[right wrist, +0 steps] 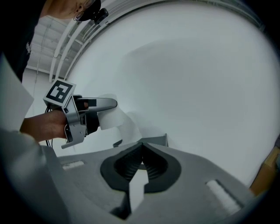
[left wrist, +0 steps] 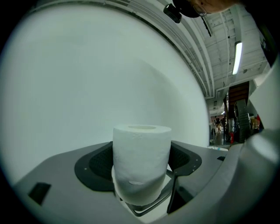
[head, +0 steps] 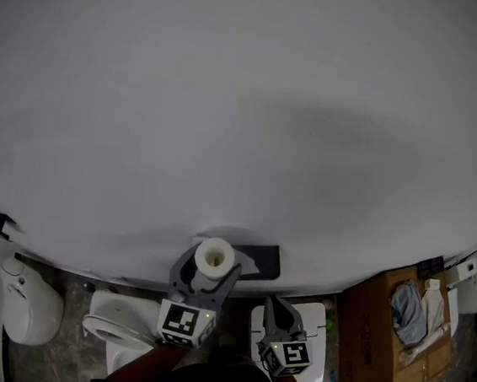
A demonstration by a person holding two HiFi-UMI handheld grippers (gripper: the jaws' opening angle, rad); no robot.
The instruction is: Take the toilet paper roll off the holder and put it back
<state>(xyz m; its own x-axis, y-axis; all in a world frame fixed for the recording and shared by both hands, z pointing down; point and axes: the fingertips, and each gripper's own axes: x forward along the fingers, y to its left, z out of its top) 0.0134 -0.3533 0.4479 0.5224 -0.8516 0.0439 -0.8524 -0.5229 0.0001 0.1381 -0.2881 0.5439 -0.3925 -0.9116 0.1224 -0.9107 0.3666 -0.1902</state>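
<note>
The white toilet paper roll [head: 215,254] stands upright between the jaws of my left gripper [head: 212,266], close to the white wall. In the left gripper view the roll [left wrist: 142,144] fills the gap and both dark pads [left wrist: 98,164] press its sides, so the left gripper [left wrist: 142,164] is shut on it. The dark grey holder [head: 258,261] sits on the wall just right of the roll, with nothing on it. My right gripper [head: 277,307] hangs lower and to the right, its jaws shut on nothing [right wrist: 141,153]. The right gripper view shows the holder [right wrist: 154,140] ahead and the roll [right wrist: 110,117] to its upper left.
A white toilet [head: 111,317] and a white bin [head: 28,301] stand on the floor at the left. An open cardboard box [head: 375,344] with cloth and papers stands at the right, beside a white device [head: 476,283]. The plain wall [head: 248,102] fills most of the view.
</note>
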